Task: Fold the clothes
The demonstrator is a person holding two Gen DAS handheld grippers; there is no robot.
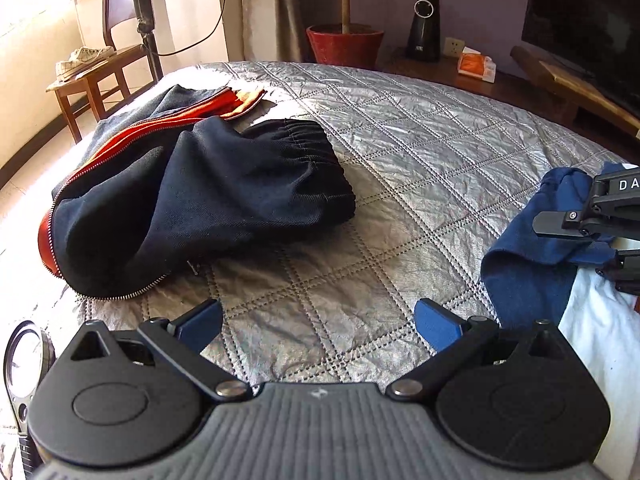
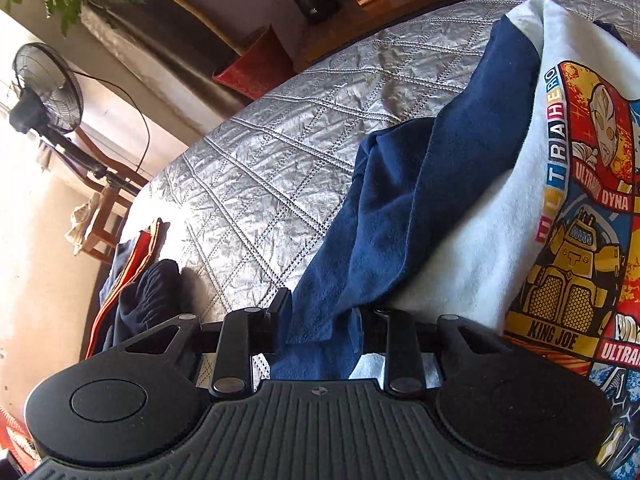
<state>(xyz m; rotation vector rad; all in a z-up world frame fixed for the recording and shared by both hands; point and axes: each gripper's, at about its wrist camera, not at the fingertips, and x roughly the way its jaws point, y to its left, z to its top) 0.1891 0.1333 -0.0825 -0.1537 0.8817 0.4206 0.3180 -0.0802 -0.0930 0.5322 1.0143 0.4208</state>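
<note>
Right fingers [image 2: 320, 316] pinch the blue sleeve [image 2: 400, 208] of the white print shirt [image 2: 452, 264] on the bed [image 2: 256, 152], left fingers [image 1: 318, 320] spread, empty over the quilt; likely sleeve fold in hand, next laying it flat across the shirt.

- We are in a home bedroom: a bed under a quilted silver bedspread [image 1: 400, 128] fills both views.
- We see a wooden chair [image 1: 104, 52] with shoes [image 1: 84, 60], a standing fan [image 2: 44, 88], a curtain [image 1: 268, 8], a potted plant [image 1: 344, 42] and a television [image 1: 584, 20].
</note>
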